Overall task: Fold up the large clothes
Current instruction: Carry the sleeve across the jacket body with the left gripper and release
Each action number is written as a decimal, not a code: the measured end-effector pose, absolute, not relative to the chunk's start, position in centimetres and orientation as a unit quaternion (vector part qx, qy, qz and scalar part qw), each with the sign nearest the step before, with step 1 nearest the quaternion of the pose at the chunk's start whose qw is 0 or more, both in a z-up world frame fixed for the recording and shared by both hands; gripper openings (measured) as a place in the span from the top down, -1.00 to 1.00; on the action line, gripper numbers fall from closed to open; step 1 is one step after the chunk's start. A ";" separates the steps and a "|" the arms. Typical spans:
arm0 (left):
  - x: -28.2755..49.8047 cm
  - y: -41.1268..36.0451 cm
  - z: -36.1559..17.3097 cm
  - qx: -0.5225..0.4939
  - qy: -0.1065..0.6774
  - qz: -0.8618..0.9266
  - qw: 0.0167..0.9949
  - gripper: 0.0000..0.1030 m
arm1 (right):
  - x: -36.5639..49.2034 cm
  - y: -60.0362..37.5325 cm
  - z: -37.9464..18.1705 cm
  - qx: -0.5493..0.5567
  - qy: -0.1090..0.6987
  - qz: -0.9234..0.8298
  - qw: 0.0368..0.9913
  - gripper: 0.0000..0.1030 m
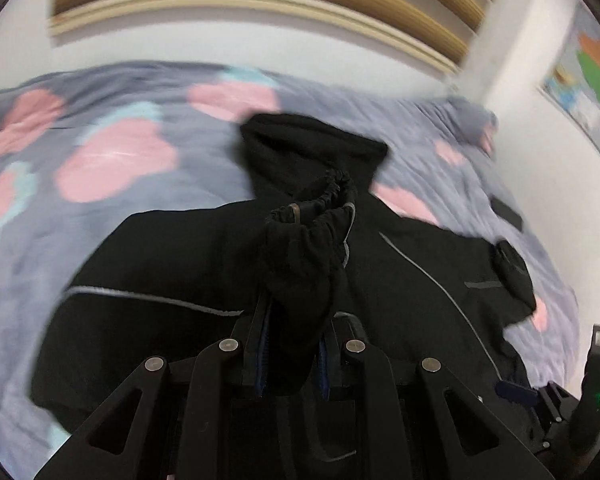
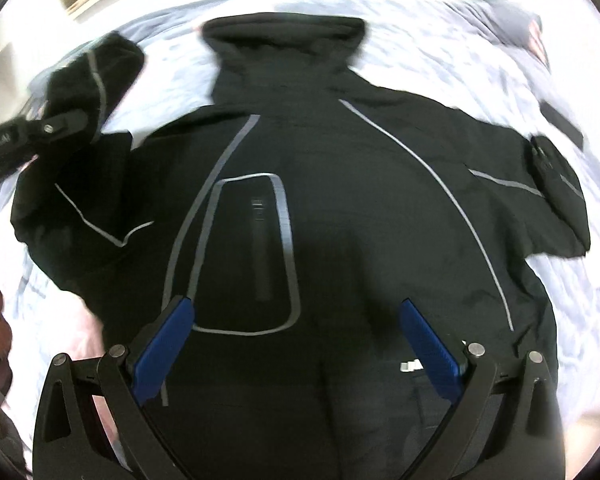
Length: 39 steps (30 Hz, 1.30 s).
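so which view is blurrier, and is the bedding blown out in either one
Left wrist view: heavy motion smear across the bedspread and wall, while the sleeve cuff clamped in the left hand-held gripper stays fairly sharp. Right wrist view: milder blur, but the bedding is overexposed to near white, and the black jacket loses detail apart from its grey stripes.

My bed wears a grey cover with pink blotches; behind it a white wall, beside it a colourful map.
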<state>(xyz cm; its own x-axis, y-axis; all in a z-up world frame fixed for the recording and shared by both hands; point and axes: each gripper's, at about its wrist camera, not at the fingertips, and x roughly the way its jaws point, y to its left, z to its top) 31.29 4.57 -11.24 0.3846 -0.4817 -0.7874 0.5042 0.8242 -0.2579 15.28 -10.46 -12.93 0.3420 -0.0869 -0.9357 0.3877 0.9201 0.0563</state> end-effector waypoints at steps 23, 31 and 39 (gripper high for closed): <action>28.7 -3.7 -17.7 -0.066 0.607 -0.445 0.654 -0.07 | 13.4 -22.0 -15.0 0.155 0.548 -0.184 0.801 -1.00; 27.7 5.4 -12.6 -0.087 0.580 -0.403 0.703 -0.10 | 20.1 -23.0 -18.0 0.232 0.542 -0.090 0.803 -0.93; 28.7 12.7 -11.6 -0.126 0.566 -0.331 0.744 -0.10 | 25.0 -23.0 -23.3 0.325 0.578 -0.018 0.748 0.14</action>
